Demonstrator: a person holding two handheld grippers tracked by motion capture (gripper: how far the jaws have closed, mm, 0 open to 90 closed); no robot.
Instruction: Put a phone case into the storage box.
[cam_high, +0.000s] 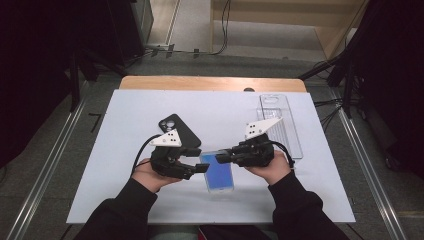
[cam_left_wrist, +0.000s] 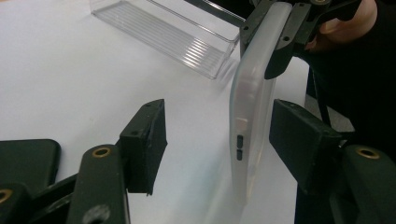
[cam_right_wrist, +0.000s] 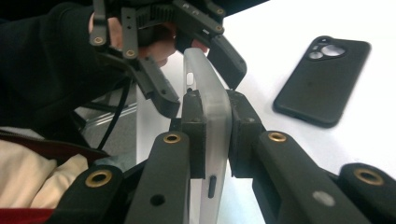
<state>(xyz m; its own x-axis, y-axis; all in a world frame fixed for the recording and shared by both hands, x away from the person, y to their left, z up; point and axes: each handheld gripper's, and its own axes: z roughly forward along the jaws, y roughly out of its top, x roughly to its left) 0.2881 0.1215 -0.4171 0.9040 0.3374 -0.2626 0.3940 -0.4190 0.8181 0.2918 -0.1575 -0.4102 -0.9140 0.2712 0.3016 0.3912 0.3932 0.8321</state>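
Nearest the person, both forearms came in from the table's near edge, and between the two hands a phone in a frosted translucent case (cam_high: 219, 172) was held just above the white mat (cam_high: 125, 200), its blue screen facing up in the high view and its long axis running from the near edge toward the far one. The right gripper (cam_high: 224, 157) was clenched on it: in the right gripper view its two black jaws pressed flat on either face of the case (cam_right_wrist: 208, 121), gripping across the thickness at one long edge. The left gripper (cam_high: 202, 168) was the one with work ahead. Its jaws stood apart around the opposite long edge, and in the left gripper view the case (cam_left_wrist: 250, 112) sat close to one jaw, possibly touching, with a clear gap to the other (so nothing was grasped on that side yet). The phone therefore lay straight ahead of the left jaws, already between them, and a plain squeeze looked like all that was needed. Both hands reached inward, pointing at each other, palms low. Farther out, a black phone case (cam_high: 179, 131) lay flat on the mat beyond the left hand, and a clear plastic tray (cam_high: 280, 125) sat beyond the right hand, well apart from the work.
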